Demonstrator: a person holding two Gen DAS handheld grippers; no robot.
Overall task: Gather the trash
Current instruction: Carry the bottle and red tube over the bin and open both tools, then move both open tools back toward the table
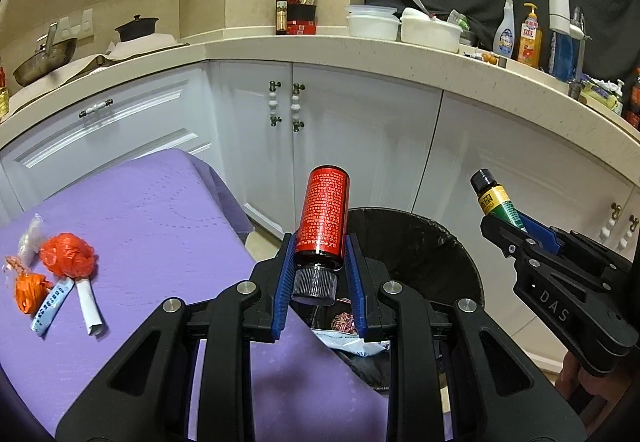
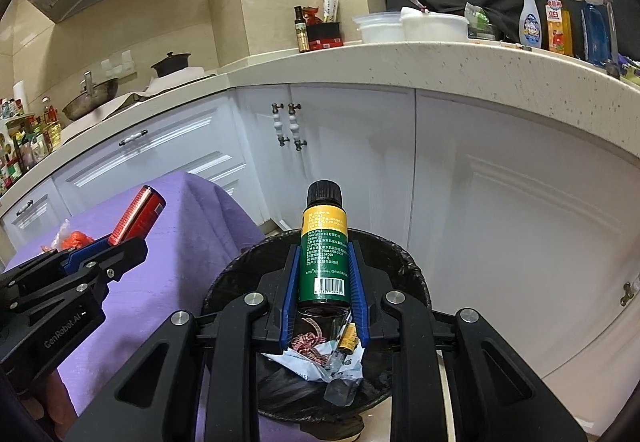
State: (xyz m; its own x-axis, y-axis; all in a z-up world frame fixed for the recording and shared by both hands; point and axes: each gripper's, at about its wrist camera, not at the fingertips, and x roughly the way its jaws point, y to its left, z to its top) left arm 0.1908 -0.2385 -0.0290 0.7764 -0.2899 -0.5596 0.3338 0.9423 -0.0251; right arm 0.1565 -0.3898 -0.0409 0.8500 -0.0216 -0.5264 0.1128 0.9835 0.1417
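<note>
trash bin (image 2: 412,274) holds crumpled wrappers (image 2: 316,358), small vial (image 2: 347,338).

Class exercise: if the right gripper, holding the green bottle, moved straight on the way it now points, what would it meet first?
Probably the white cabinet door. The right gripper points over the bin, and the green bottle it holds leads. Depth is unclear in this fisheye view.

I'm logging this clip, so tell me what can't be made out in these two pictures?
- Trash bin: its bottom is covered by litter and the right gripper, right wrist view.
- Red bottle: print too small to read, left wrist view.
- Green bottle: base hidden between the fingers.
- Orange wrappers: contents not visible; nearly hidden behind the left gripper in the right view.
</note>
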